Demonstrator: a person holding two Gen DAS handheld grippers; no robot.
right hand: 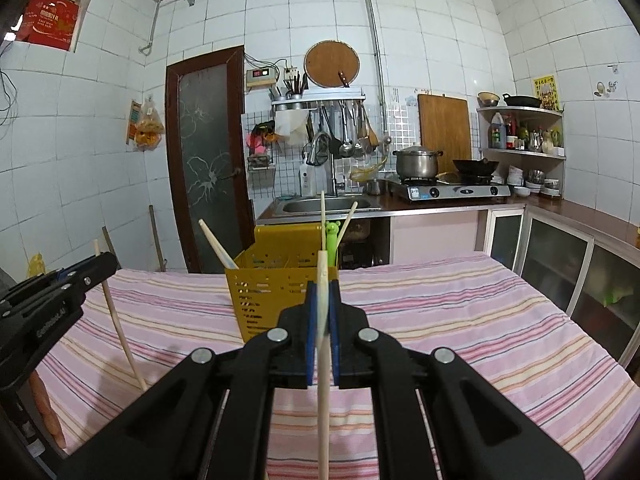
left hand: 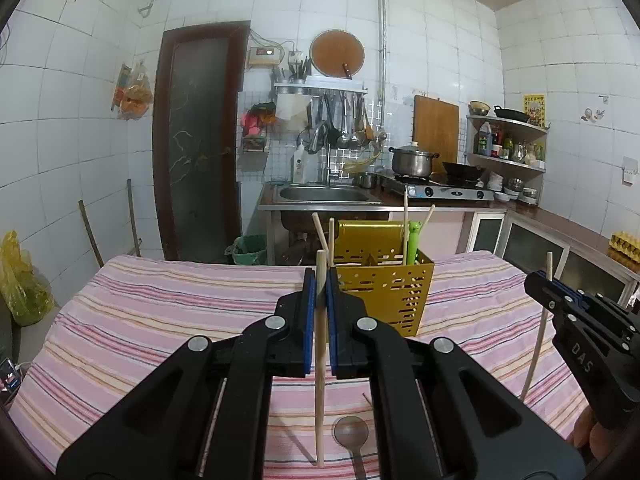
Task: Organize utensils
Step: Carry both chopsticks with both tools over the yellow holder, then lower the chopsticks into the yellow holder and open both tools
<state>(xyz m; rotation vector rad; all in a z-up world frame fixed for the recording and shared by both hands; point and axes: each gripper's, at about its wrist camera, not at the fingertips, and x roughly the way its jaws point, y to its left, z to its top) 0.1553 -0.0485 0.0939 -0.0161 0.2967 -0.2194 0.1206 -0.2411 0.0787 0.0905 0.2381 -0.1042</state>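
A yellow perforated utensil holder (left hand: 384,280) stands on the striped table, also in the right wrist view (right hand: 272,292). It holds several wooden chopsticks (left hand: 405,228) and a green utensil (left hand: 414,240). My left gripper (left hand: 320,280) is shut on a wooden chopstick (left hand: 320,380), held upright just in front of the holder. My right gripper (right hand: 323,300) is shut on another wooden chopstick (right hand: 323,400), also upright. A dark spoon (left hand: 352,436) lies on the cloth below the left gripper. Each gripper shows in the other's view, the right one (left hand: 540,280) and the left one (right hand: 100,260).
The table has a pink striped cloth (left hand: 160,312). Behind it are a sink (left hand: 324,194), a gas stove with a pot (left hand: 412,160), a dark door (left hand: 196,140) and cabinets (right hand: 560,256) on the right. A yellow bag (left hand: 20,280) sits at the far left.
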